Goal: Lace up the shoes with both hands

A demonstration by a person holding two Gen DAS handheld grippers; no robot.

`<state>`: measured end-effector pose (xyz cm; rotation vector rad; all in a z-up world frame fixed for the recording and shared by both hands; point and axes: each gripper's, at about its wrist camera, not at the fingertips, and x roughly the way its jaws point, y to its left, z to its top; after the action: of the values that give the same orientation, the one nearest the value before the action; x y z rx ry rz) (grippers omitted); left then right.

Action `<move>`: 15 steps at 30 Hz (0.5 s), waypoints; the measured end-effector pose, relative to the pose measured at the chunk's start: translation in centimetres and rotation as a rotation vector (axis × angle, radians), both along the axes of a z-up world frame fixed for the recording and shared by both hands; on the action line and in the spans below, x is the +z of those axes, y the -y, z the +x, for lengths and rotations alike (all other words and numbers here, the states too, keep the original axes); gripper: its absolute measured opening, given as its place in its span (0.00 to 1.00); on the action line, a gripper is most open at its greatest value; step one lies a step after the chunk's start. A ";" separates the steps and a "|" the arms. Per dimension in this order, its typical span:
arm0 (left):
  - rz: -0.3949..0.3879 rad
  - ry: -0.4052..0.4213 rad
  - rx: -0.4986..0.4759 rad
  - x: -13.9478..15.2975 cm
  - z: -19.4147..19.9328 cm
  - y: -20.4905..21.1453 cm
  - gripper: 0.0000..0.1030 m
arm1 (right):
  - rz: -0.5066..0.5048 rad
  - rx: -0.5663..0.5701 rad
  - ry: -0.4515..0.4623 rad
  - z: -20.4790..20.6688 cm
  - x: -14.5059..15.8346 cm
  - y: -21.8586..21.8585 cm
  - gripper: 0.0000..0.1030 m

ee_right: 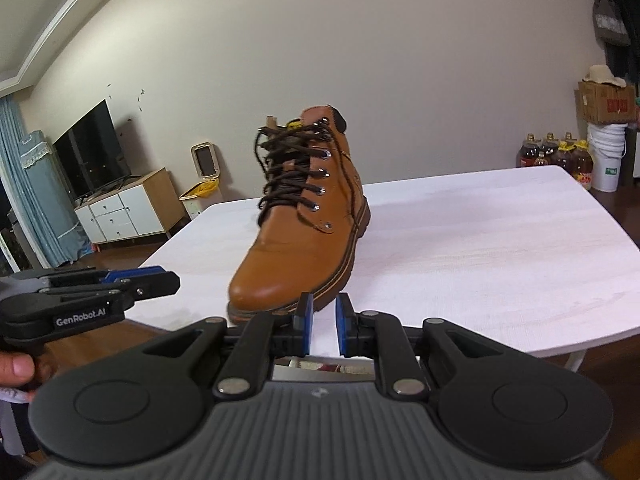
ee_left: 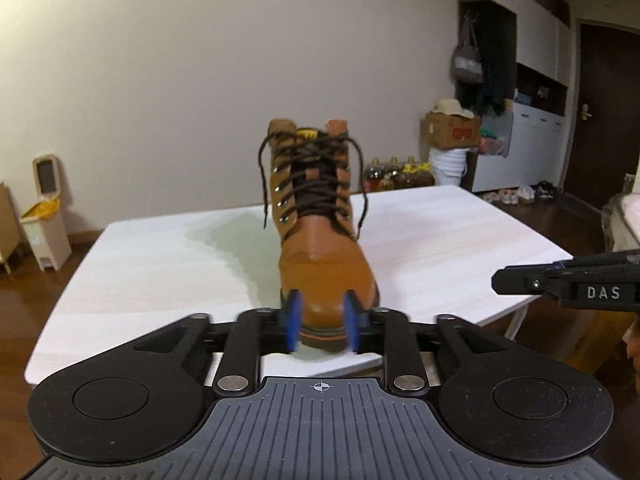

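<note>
- While standing upright on the white table (ee_left: 160,264), tan boot (ee_left: 320,216) points its toe toward both tongs, long axis running from toe near the table's front edge back to the heel.
- Dark laces (ee_left: 316,168) crisscross up through the eyelets; two loose ends hang down, one on each side of the boot, untied.
- Left tongs (ee_left: 322,322): blue pads apart with nothing between them, lined up with the toe, which shows in the gap beyond them; not touching it as far as can be told.
- Right tongs (ee_right: 323,326): pads stand narrowly apart, holding nothing, aimed just to the right of the toe over bare table.
- Seen from the right wrist, boot lies ahead and slightly left; seen from the left wrist, dead ahead.
- Neither hand clearly nearer; both look back off the laces, well short of the loose ends.
- Likely next: reach forward past the toe, one to each hanging end.
- Beyond: a bin, boxes, bottles on the floor.
</note>
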<state>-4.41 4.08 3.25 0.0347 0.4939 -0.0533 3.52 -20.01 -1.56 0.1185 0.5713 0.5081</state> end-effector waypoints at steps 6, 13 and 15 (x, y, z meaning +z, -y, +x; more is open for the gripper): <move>-0.001 -0.005 0.012 0.0 -1.8 0.4 0.33 | -0.009 0.014 0.027 -2.5 1.2 -0.3 0.15; 0.054 0.050 0.080 0.6 -3.0 1.1 0.33 | -0.012 0.030 0.052 -4.0 1.9 -0.8 0.15; 0.063 0.060 0.088 0.8 -3.2 1.3 0.33 | -0.011 0.032 0.053 -4.1 1.9 -0.9 0.15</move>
<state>-7.63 2.83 4.08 0.0755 0.4363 0.0495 -0.59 -19.16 0.35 0.0851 0.5245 0.5373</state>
